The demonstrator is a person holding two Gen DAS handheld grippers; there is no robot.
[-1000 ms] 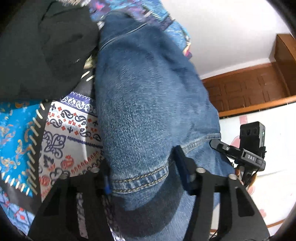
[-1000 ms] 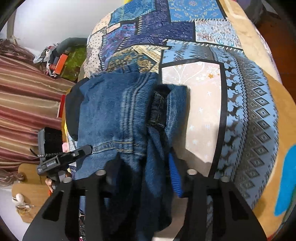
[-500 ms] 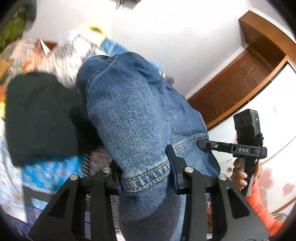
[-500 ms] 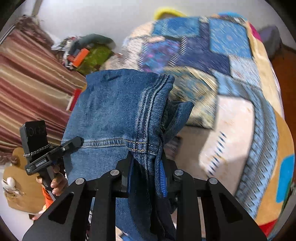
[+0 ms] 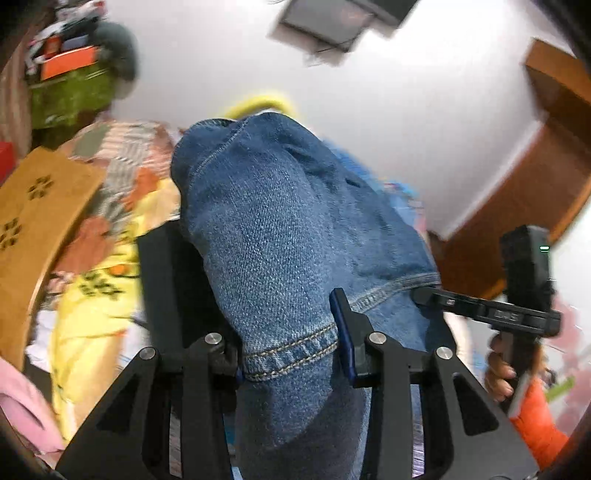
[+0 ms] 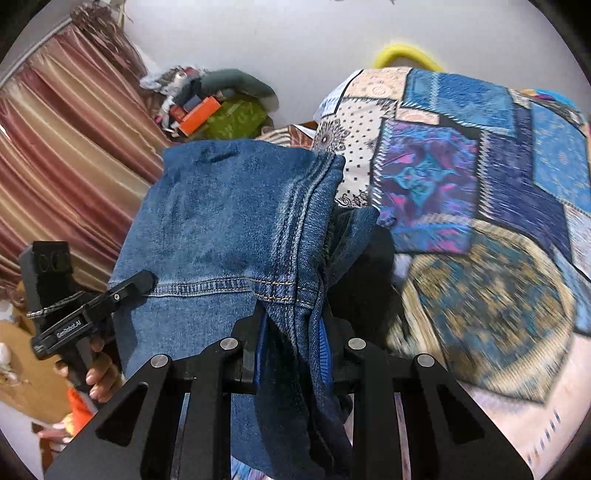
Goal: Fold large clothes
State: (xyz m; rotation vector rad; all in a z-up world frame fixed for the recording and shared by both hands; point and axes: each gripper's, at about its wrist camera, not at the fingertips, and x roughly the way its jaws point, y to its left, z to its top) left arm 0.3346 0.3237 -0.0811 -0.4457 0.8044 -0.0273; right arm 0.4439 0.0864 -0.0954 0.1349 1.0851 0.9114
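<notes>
Left wrist view, left to right: pink cloth [image 5: 22, 406] at the bottom edge; tan wooden board [image 5: 33, 221] with flower cut-outs; above it a green box [image 5: 70, 96] topped with orange and grey clutter, blurred. Yellow and orange floral bedding [image 5: 92, 295] beside the board. Black garment [image 5: 166, 288] just behind the blue jeans [image 5: 288, 229]. Left gripper [image 5: 291, 354] clamped on the stitched hem of the jeans, pads pressing both sides, denim bulging up and away between the fingers and blocking most of the middle. Yellow curved rim [image 5: 258, 103] poking out beyond the denim. White wall behind; dark framed panel [image 5: 332, 26] high on it. Brown wooden door frame [image 5: 535, 184] at far right, in front of it the other gripper seen side-on, gripped by a hand [image 5: 498, 373] with an orange sleeve [image 5: 535, 417].

Right wrist view, left to right: striped maroon and cream curtain [image 6: 62, 147]; hand-held left gripper at lower left, tip on the denim hem. Heap of clutter [image 6: 207, 99] against the white wall. Jeans lifted clear of the bed, hanging from both grippers. Right gripper [image 6: 291, 347] shut tight on a bunched seam of the jeans, blue pads on either side. Black garment again just right of the denim. Patchwork quilt [image 6: 480, 184] in blues, purple and cream covering the bed at right, motion-blurred.
</notes>
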